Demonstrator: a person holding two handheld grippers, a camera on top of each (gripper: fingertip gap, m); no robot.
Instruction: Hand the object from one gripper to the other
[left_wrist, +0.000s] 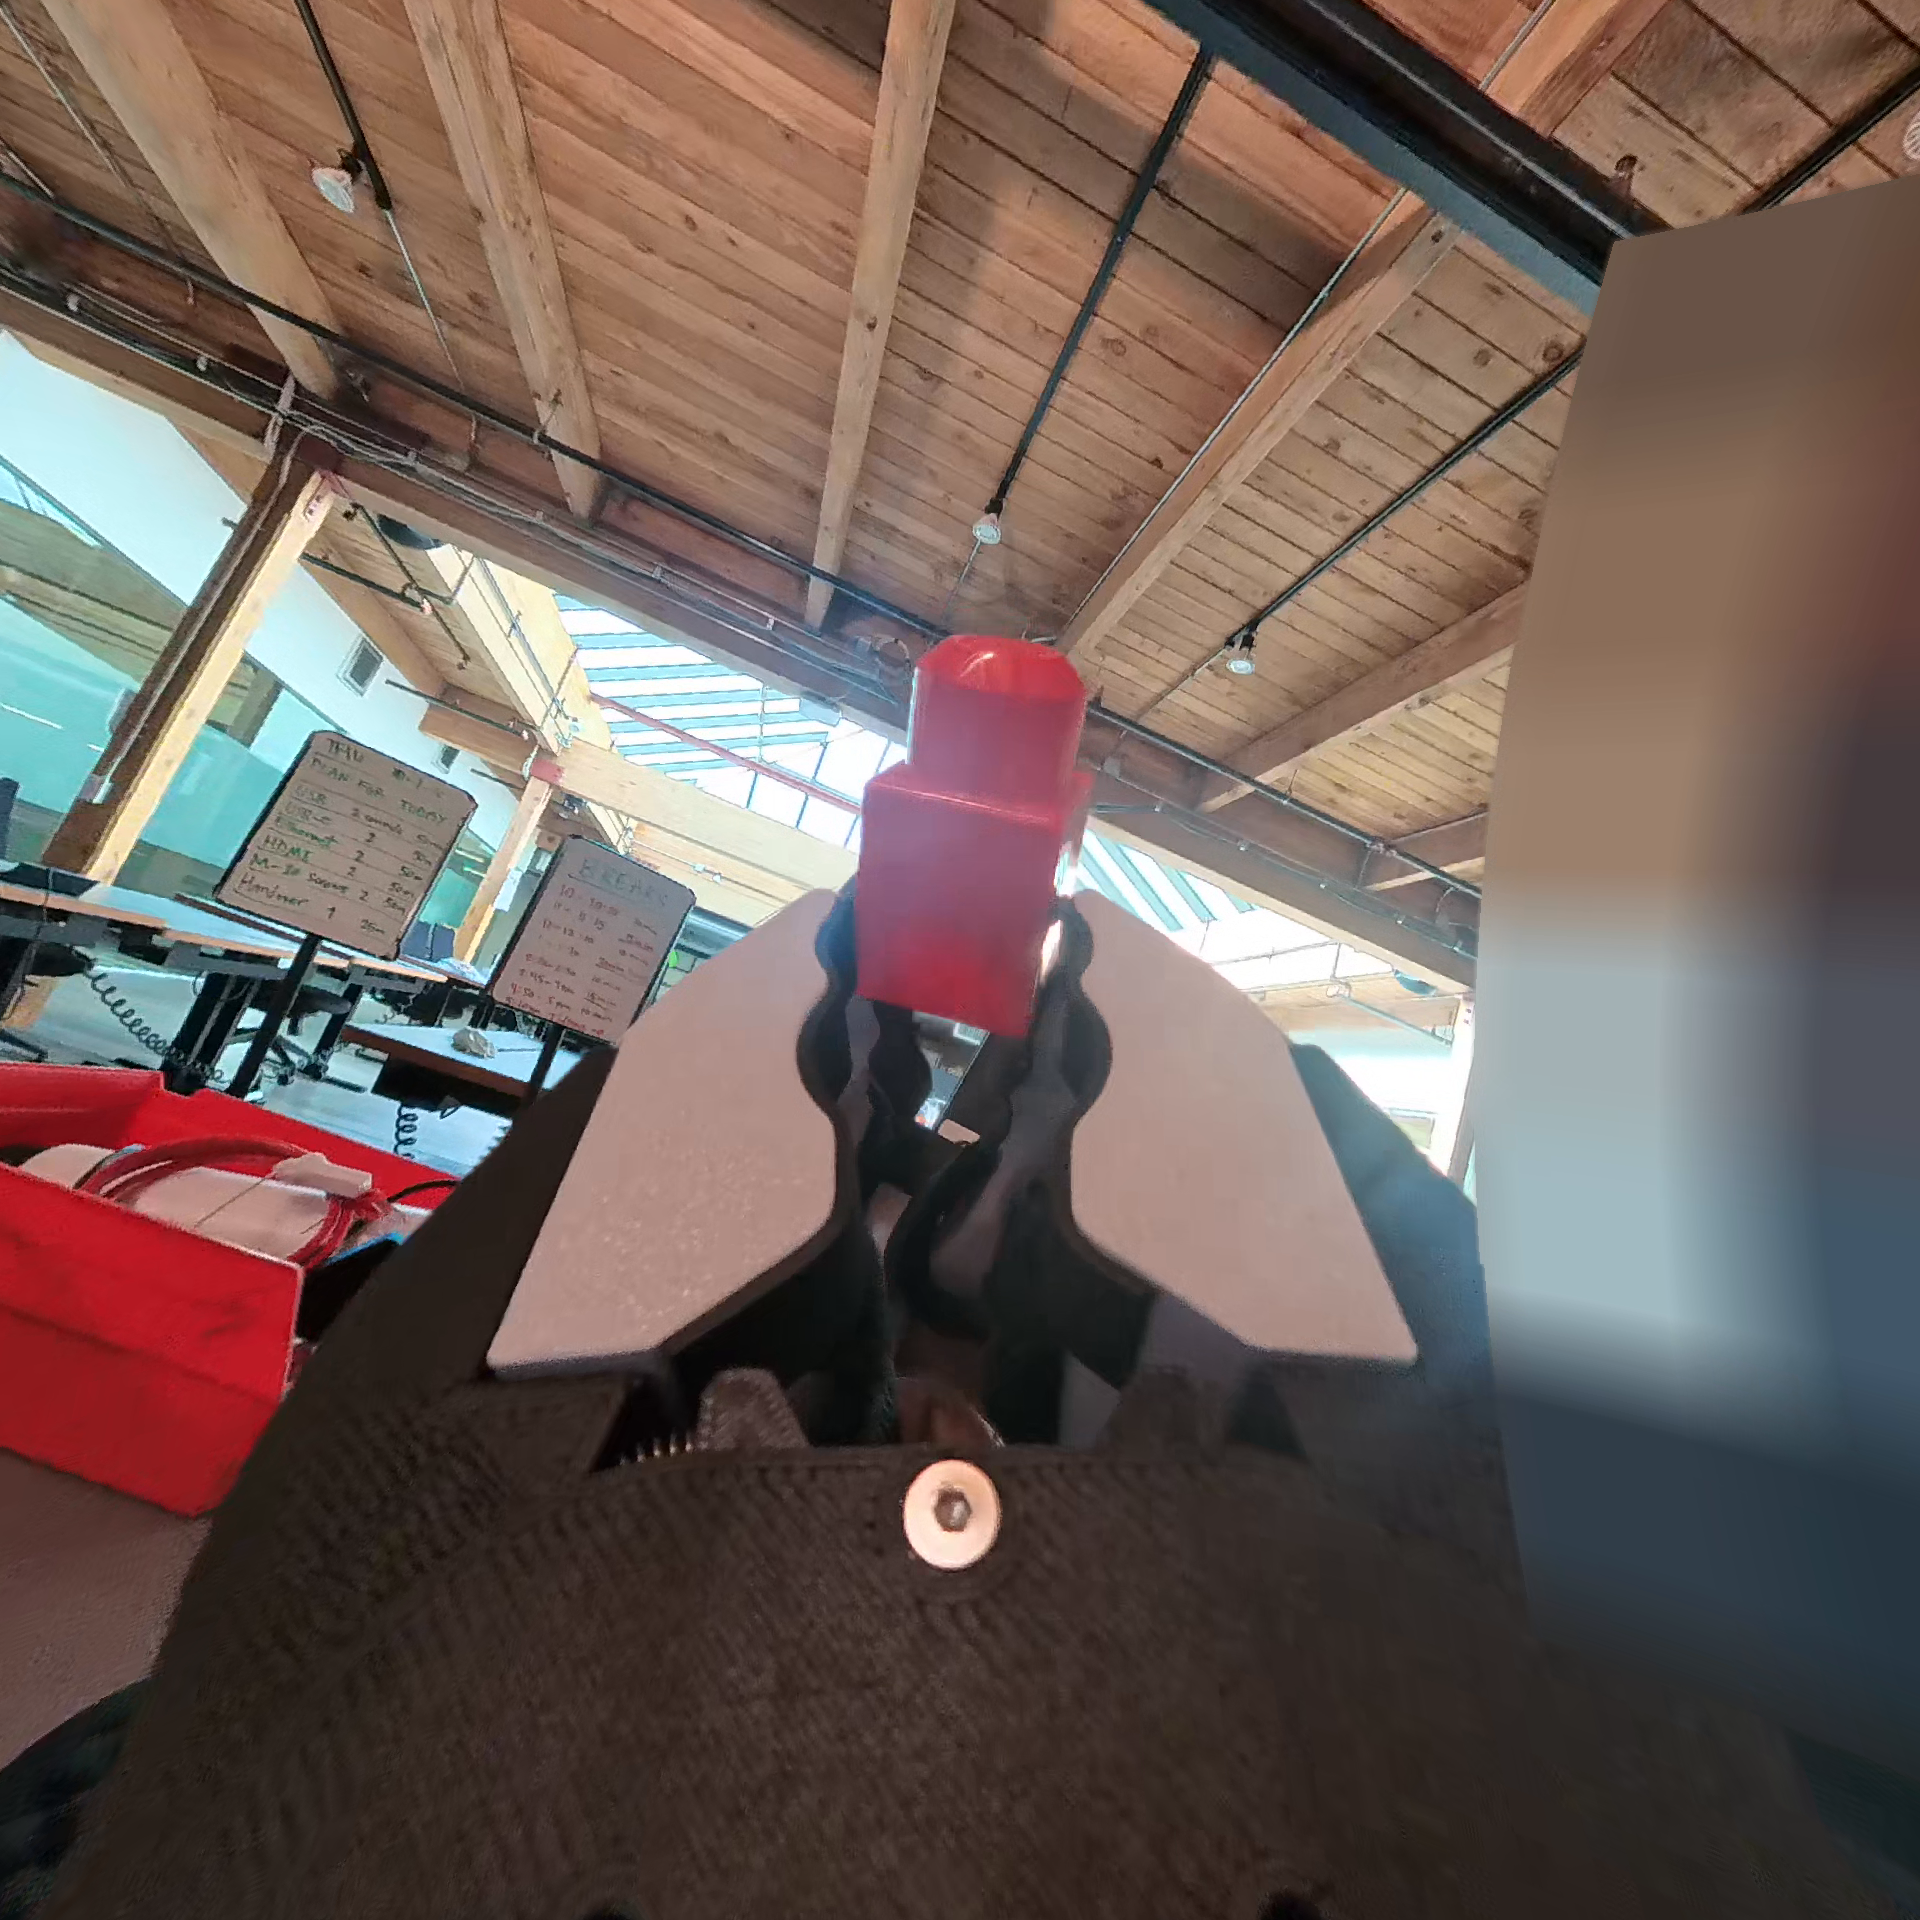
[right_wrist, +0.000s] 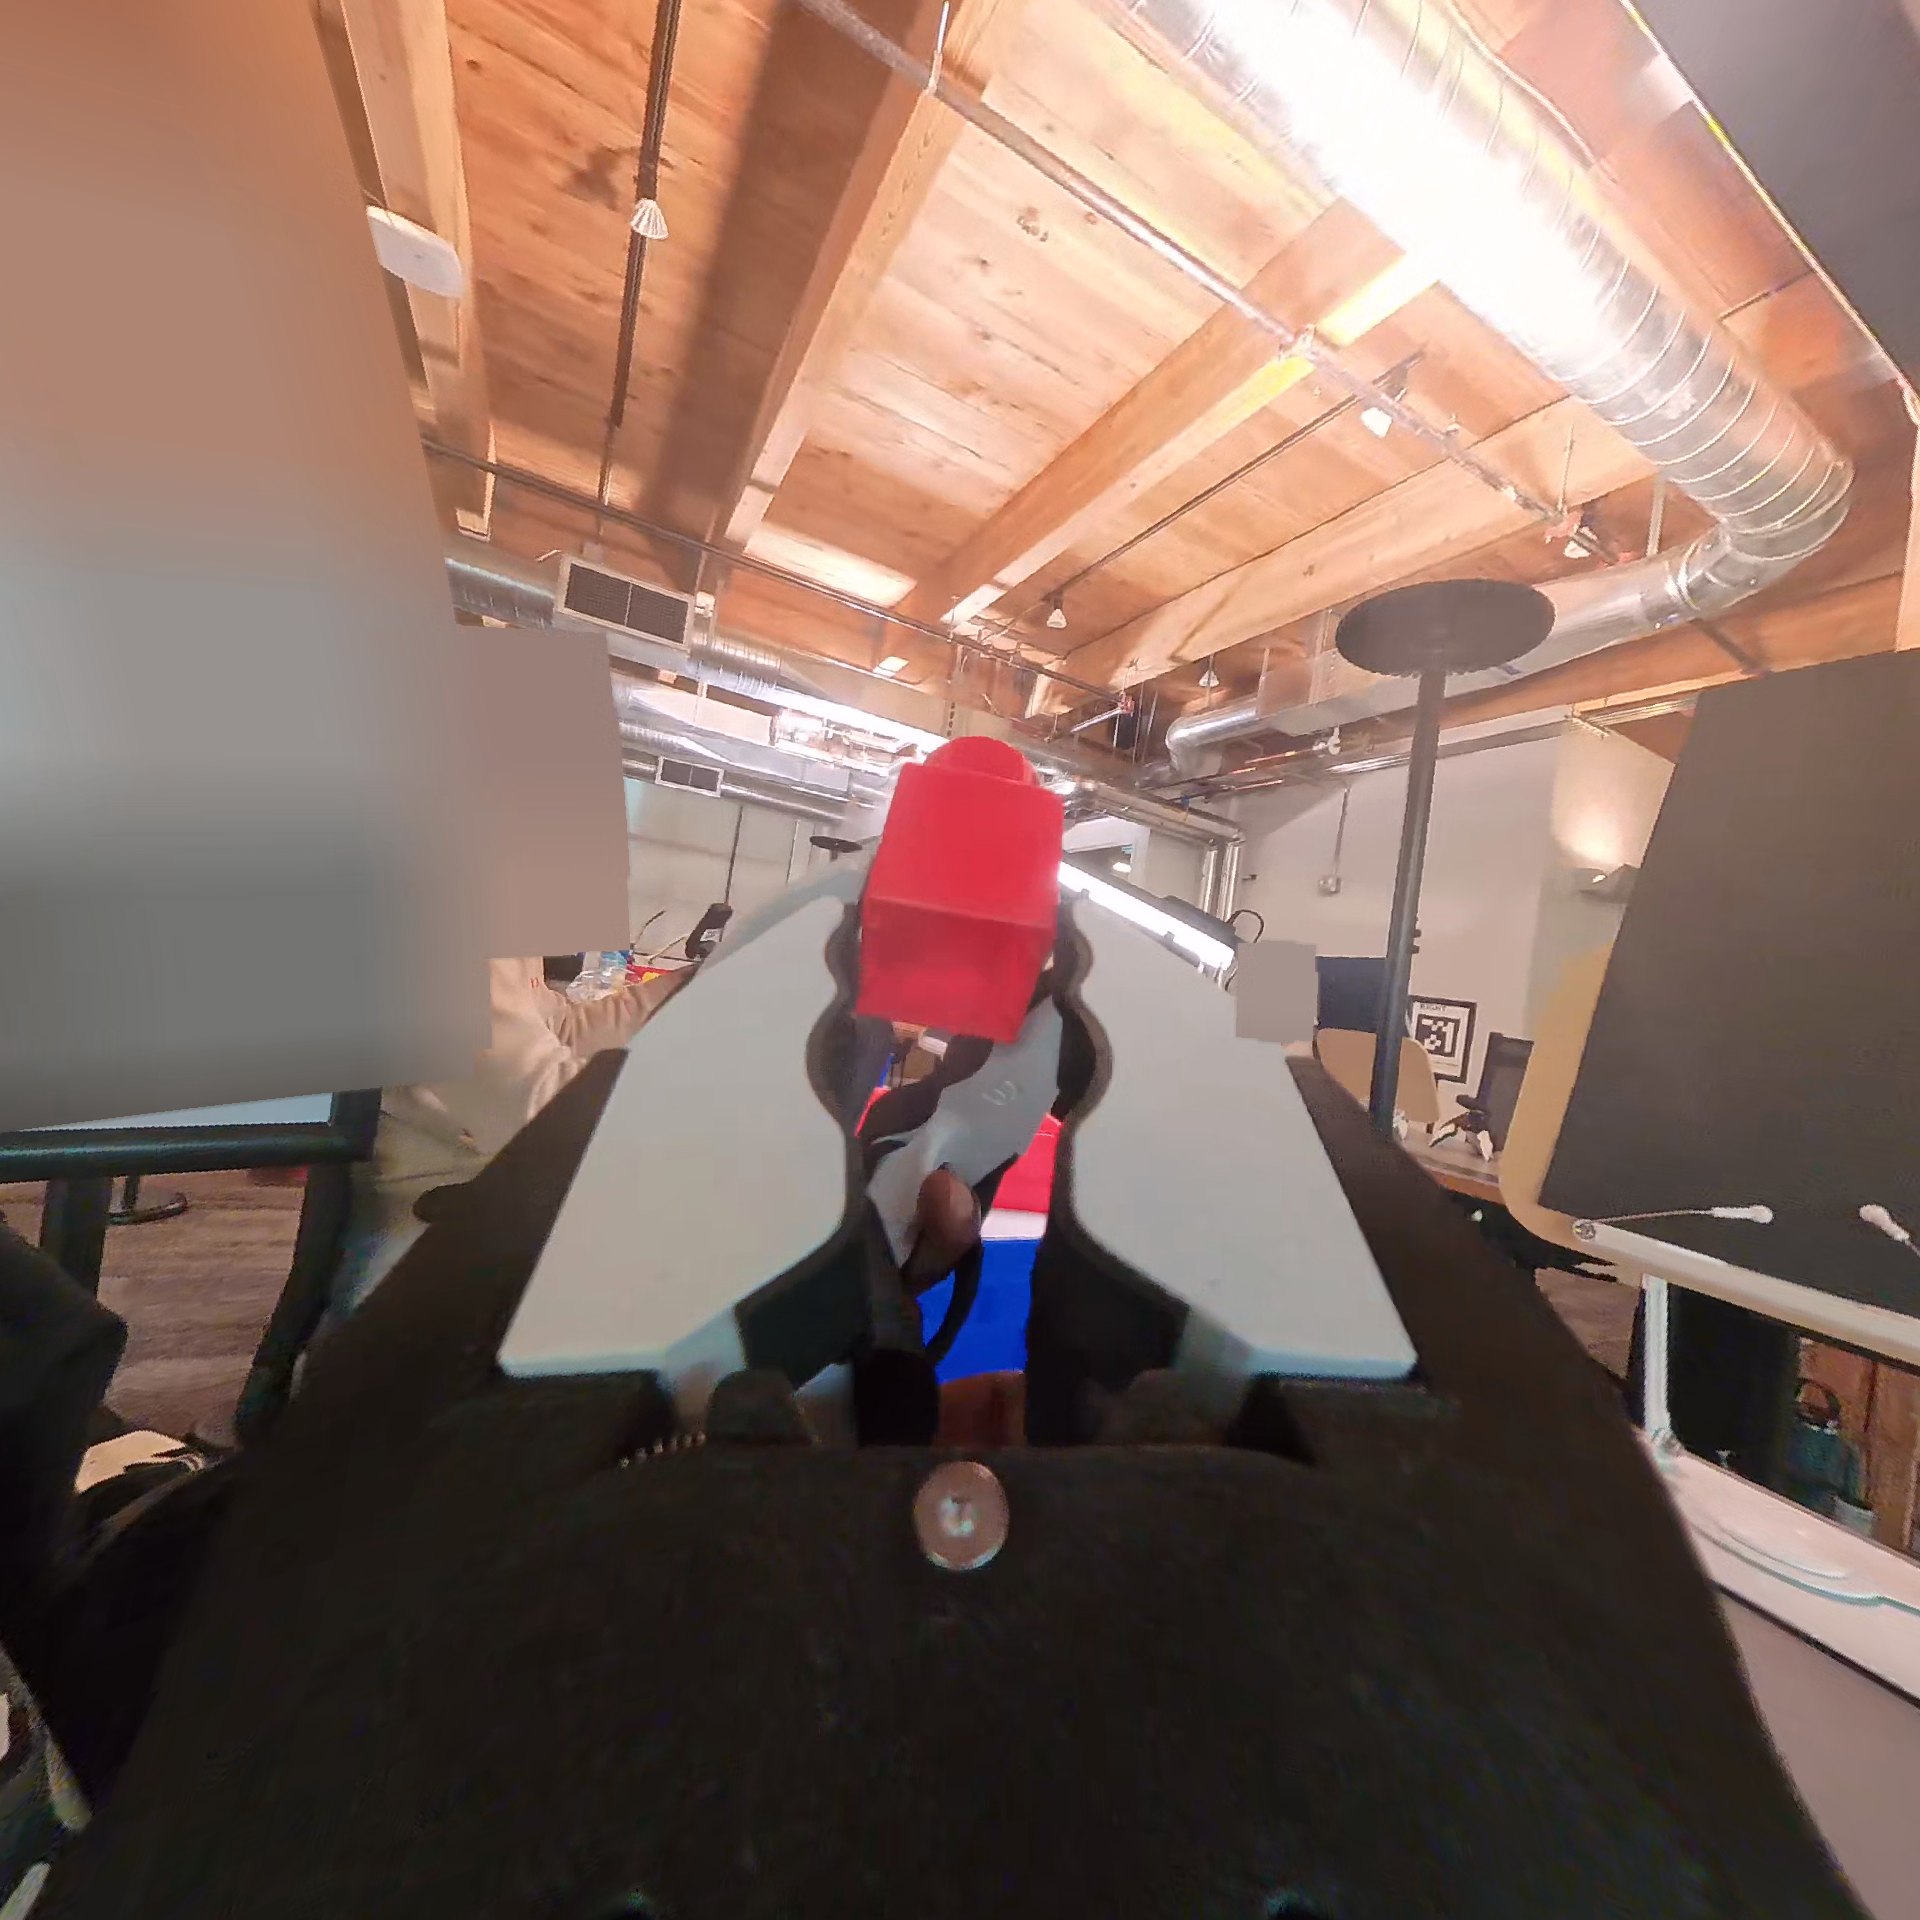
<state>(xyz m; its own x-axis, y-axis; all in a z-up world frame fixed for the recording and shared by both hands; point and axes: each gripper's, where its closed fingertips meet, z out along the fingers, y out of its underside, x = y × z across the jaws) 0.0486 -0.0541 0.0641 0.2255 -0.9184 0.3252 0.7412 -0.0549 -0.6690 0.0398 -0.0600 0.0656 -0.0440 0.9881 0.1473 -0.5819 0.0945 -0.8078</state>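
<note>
I'm seeing the L gripper (left_wrist: 951, 935) clamping its tips on a red block (left_wrist: 961, 883), stud end pointing away, raised toward the wood ceiling (left_wrist: 727, 260). R gripper (right_wrist: 951, 935) is likewise pinching a red block (right_wrist: 961, 894) w/ its tips. L view only is showing a red bin (left_wrist: 135, 1340) and whiteboards (left_wrist: 348, 842); R view only, a silver duct (right_wrist: 1621, 343) and floor lamp (right_wrist: 1439, 634).

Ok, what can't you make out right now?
Left wrist view: jaws of the left gripper cover the lower sides of the red block.
Right wrist view: right gripper likewise; the left gripper behind is mostly hidden by its jaws.
Both views: mosaic patches blank one side.
</note>
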